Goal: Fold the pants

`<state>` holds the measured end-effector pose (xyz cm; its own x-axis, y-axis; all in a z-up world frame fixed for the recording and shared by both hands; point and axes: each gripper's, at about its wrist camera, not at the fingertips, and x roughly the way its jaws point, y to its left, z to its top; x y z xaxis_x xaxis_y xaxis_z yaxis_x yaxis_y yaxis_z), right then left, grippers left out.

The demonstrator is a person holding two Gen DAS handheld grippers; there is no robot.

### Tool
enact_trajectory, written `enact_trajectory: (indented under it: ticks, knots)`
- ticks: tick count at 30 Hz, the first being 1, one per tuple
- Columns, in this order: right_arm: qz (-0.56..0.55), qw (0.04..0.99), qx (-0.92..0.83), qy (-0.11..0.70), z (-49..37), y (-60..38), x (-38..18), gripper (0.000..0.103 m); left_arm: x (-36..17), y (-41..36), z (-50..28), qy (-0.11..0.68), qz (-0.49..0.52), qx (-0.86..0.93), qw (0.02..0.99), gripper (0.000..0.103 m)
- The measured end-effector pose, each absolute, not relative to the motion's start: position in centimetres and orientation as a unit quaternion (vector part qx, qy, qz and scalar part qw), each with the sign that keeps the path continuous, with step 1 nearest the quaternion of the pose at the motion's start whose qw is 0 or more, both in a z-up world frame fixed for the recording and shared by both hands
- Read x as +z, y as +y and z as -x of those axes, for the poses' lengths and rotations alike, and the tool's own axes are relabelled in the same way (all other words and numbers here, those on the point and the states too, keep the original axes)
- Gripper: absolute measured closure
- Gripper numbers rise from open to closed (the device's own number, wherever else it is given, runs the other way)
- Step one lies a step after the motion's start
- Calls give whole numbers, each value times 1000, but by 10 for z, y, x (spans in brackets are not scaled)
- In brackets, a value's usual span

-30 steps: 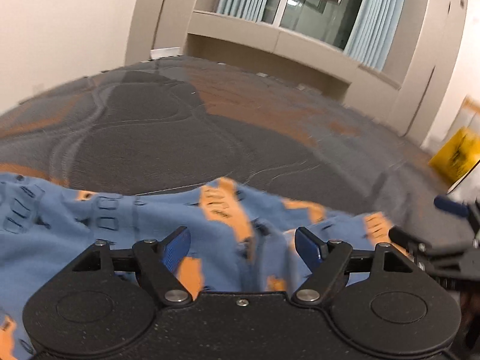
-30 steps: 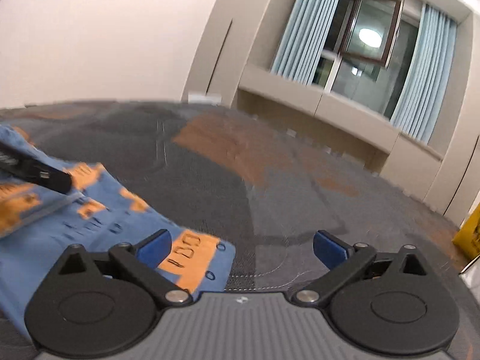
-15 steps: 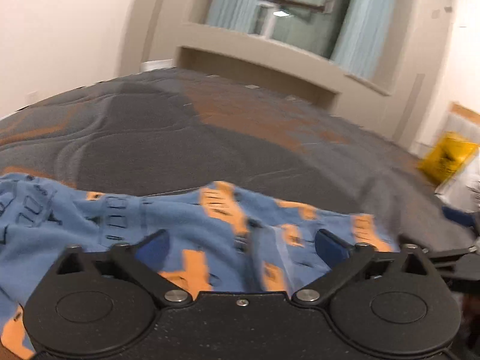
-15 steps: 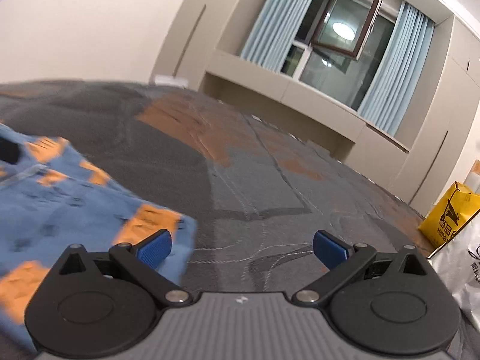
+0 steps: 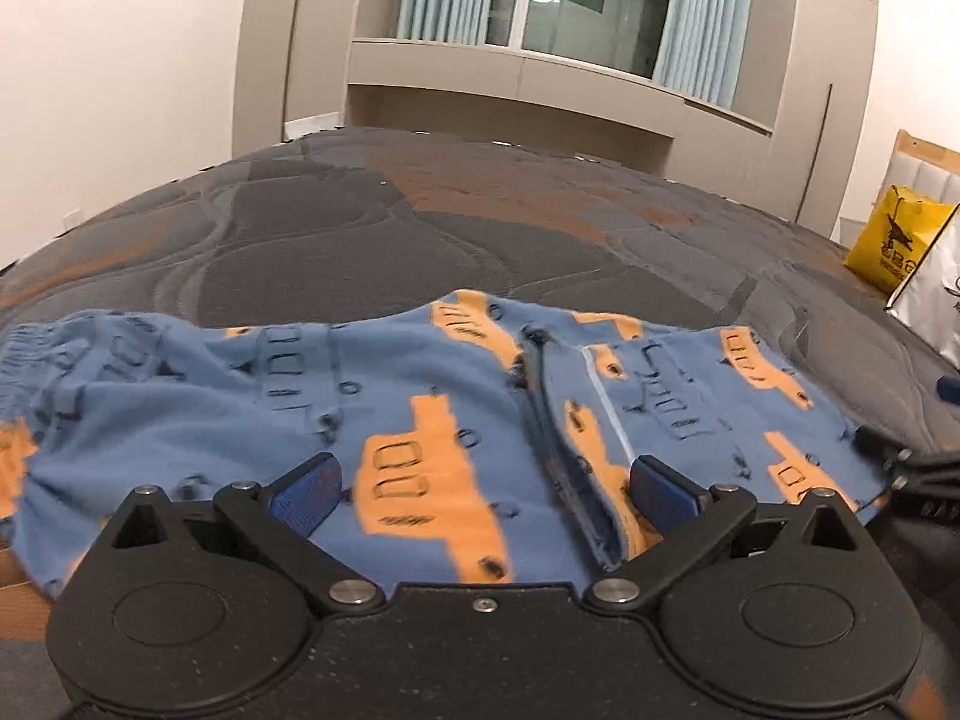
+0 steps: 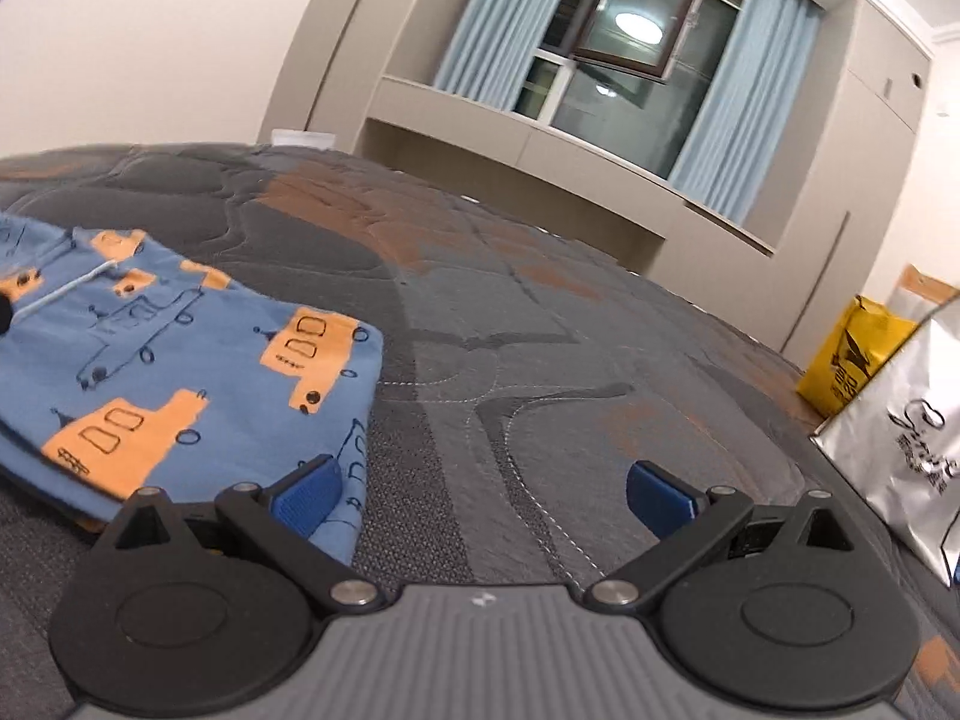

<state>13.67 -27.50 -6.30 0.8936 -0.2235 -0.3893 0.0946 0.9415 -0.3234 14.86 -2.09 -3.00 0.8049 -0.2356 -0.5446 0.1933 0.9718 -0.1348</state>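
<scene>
Blue cloth with orange trucks, the one pair of pants [image 5: 456, 420] lies flat on the quilted bed [image 5: 372, 228], long axis side to side. The left gripper [image 5: 483, 489] sits spread right over it, nearer; the right gripper [image 6: 480, 495], also spread and empty, flanks its right edge.

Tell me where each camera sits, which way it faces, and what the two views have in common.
Left wrist: rides on the left gripper, open, looking across the blue pants on the bed toward the window; the right gripper's tip shows at its right edge.
Right wrist: rides on the right gripper, open, over the pants' right edge, facing the same window.
Shared: pants, bed, window, yellow bag.
</scene>
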Motion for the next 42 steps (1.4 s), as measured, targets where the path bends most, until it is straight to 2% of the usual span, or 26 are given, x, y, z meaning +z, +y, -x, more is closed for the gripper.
enact_trajectory:
  ticks: [5,15,23,29,33,37,42]
  knots:
    - [129,973,-46,188,-131,-260,-47,0,-20,6,-131,273,81,-114,952,1]
    - [208,955,99,187,-194,-153,-37,0,-5,91,-91,217,146,5,965,1]
    - [239,951,74,181,-211,-116,-49,0,-22,146,-88,222,207,63,951,1]
    - [221,959,69,163,-176,-120,-50,0,-27,155,-98,203,236,39,950,5]
    - [193,969,44,150,-158,-121,-45,0,-30,152,-106,196,266,18,944,13]
    - [167,972,32,163,-156,-121,-45,0,-34,149,-107,193,316,2,929,13]
    - [179,967,25,178,-160,-117,-50,0,-35,143,-102,195,326,0,925,12]
